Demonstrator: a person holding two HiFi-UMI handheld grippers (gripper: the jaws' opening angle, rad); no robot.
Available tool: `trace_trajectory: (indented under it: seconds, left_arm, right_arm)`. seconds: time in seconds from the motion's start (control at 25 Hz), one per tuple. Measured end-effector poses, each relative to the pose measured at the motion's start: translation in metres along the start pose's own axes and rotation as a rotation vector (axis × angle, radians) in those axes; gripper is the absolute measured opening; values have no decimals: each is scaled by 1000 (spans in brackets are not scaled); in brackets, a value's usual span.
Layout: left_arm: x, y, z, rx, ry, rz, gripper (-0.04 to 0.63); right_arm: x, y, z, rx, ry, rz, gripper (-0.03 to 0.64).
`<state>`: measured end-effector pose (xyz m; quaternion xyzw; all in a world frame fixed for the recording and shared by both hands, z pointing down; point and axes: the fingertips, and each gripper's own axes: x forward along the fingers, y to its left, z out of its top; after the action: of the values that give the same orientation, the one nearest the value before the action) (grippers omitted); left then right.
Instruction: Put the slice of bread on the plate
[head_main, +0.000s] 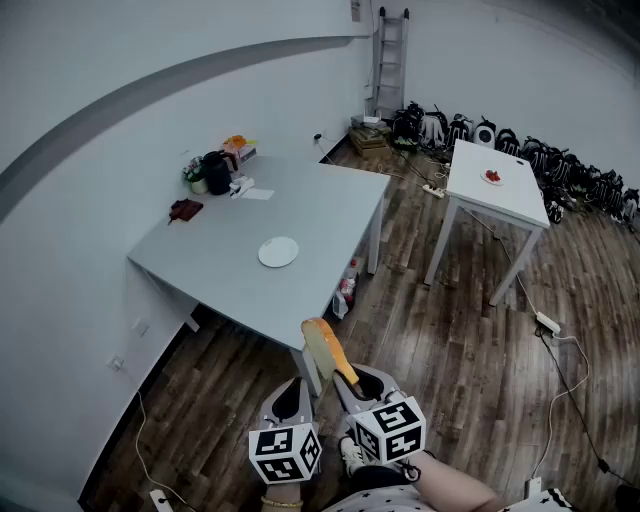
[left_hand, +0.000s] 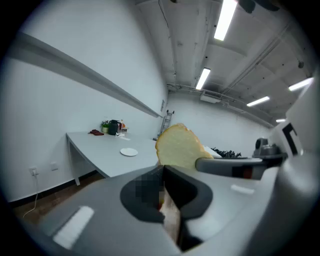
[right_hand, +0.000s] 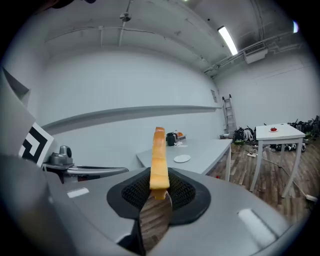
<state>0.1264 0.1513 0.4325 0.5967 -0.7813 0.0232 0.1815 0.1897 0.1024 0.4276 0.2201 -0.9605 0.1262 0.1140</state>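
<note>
A slice of bread (head_main: 325, 347) with an orange-brown crust stands on edge between the pads of my right gripper (head_main: 346, 379), which is shut on its lower end. In the right gripper view the bread (right_hand: 159, 159) rises upright from the jaws of my right gripper (right_hand: 159, 189). My left gripper (head_main: 292, 396) hangs close beside it, to the left, shut and holding nothing. Its own view shows the bread (left_hand: 179, 147) just past its jaws. A small white plate (head_main: 278, 252) lies on the grey table (head_main: 310, 205) ahead, beyond both grippers; the plate (right_hand: 182, 159) has nothing on it.
At the grey table's far corner stand a black jug (head_main: 216, 172), a plant and small items, with a dark red thing (head_main: 185, 210) nearby. A white table (head_main: 500, 195) stands to the right. A ladder (head_main: 390, 55), bags along the wall and floor cables lie beyond.
</note>
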Motion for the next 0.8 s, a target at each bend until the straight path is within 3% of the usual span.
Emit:
trace_trajectory:
  seconds: [0.48,0.8]
  left_arm:
    - [138,55,62,-22,-34,56,8]
    - [204,106,80,-27,-18,28,8]
  right_arm:
    - [130,-67,58,-12,5,93,84]
    - [213,-79,63,0,44,66,84]
